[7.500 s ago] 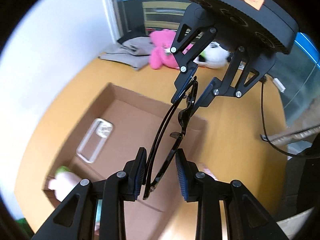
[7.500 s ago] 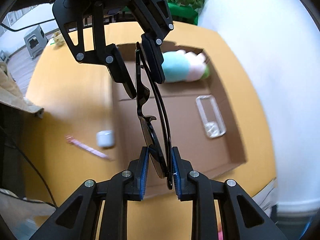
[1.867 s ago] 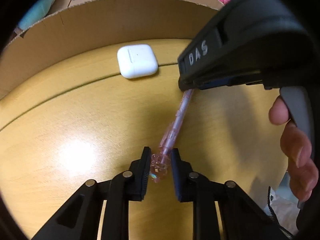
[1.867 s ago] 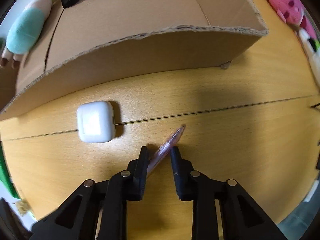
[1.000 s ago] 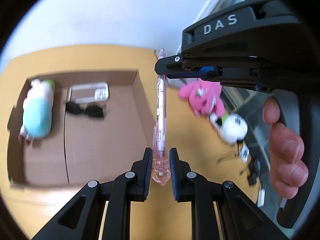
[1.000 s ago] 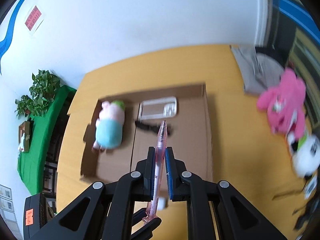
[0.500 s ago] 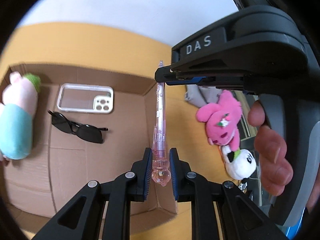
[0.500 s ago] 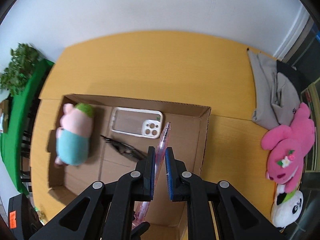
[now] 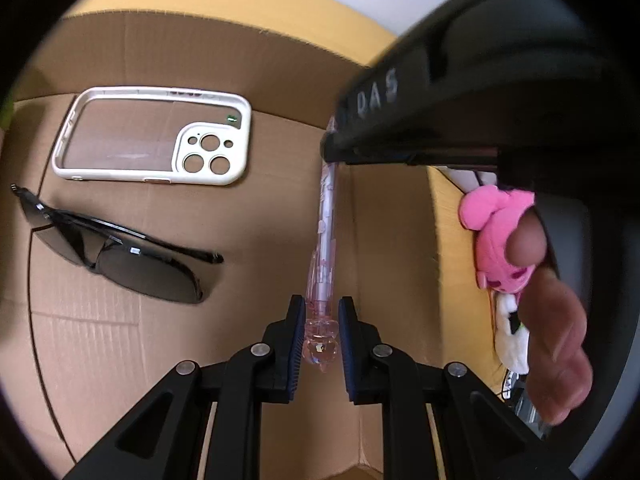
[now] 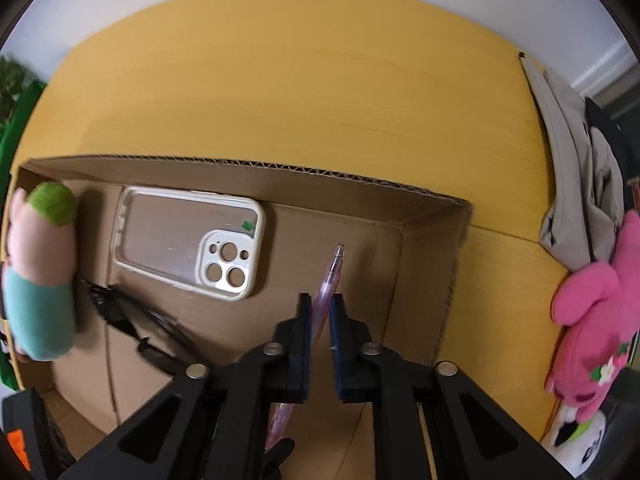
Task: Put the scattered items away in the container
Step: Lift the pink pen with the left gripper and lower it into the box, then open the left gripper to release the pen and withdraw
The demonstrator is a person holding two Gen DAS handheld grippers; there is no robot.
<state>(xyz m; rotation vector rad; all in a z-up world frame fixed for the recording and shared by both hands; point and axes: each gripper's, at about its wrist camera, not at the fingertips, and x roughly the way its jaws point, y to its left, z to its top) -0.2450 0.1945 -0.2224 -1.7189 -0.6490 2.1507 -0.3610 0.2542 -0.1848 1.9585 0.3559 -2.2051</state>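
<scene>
A translucent pink plastic pen (image 9: pixel 325 236) hung over the open brown cardboard box (image 10: pixel 424 264), near its right-hand wall, grasped at both ends. The left gripper (image 9: pixel 320 330) had its jaws clenched on the pen's clear ornamented cap end, while the right gripper (image 10: pixel 320 320) had its jaws clamped tight on the barrel, the tip poking out beyond them. Already lying on the box floor were a white-rimmed clear phone case (image 9: pixel 154 136), a pair of black sunglasses (image 9: pixel 116 256) just in front of it, and a pink-and-teal plush doll (image 10: pixel 38 272) at the left end. Outside the box, on the yellow wooden surface (image 10: pixel 280 92), lay a bright pink plush toy (image 10: pixel 596 320).
</scene>
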